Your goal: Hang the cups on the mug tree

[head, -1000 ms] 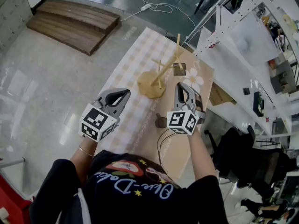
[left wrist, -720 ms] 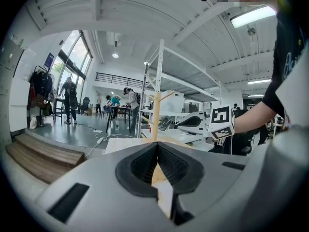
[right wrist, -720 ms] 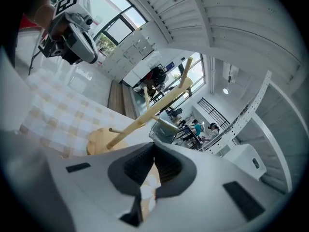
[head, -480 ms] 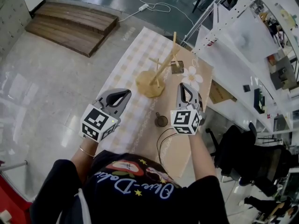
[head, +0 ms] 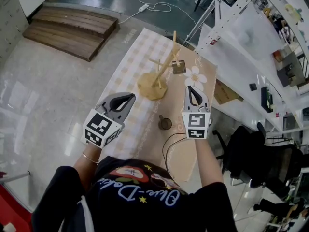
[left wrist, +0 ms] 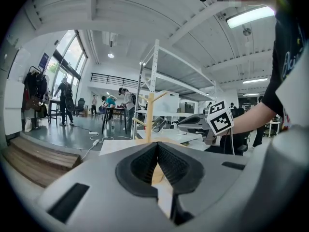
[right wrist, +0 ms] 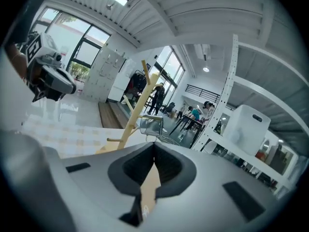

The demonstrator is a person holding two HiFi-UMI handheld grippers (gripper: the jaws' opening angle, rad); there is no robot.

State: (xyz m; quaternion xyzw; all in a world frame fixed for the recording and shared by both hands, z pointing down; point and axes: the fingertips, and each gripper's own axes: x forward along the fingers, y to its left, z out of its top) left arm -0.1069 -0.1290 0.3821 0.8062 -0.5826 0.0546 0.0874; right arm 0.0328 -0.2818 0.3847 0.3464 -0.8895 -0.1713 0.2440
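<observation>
One metal cup (head: 178,67) hangs on the mug tree (head: 155,81). We see a second cup (head: 165,123) left on the table (head: 141,47), while our left gripper (head: 128,97) and right gripper (head: 192,90) are both pressed together, empty.

Shirt (head: 137,191): light-blue cursive print across the black chest, upside down in the head view. It seems to read "Que-Dol" plus a letter or two that can't be made out, with small yellow stars around it.
Sleeve (left wrist: 291,57): a piece of the same pale lettering in the left gripper view, too cut off to read.
Left gripper (head: 131,96) cube (head: 100,128): black-and-white square code markers, a pattern only.
Right gripper (head: 189,88) cube (head: 195,125): the same kind of square code markers, also visible in the left gripper view (left wrist: 219,121).
</observation>
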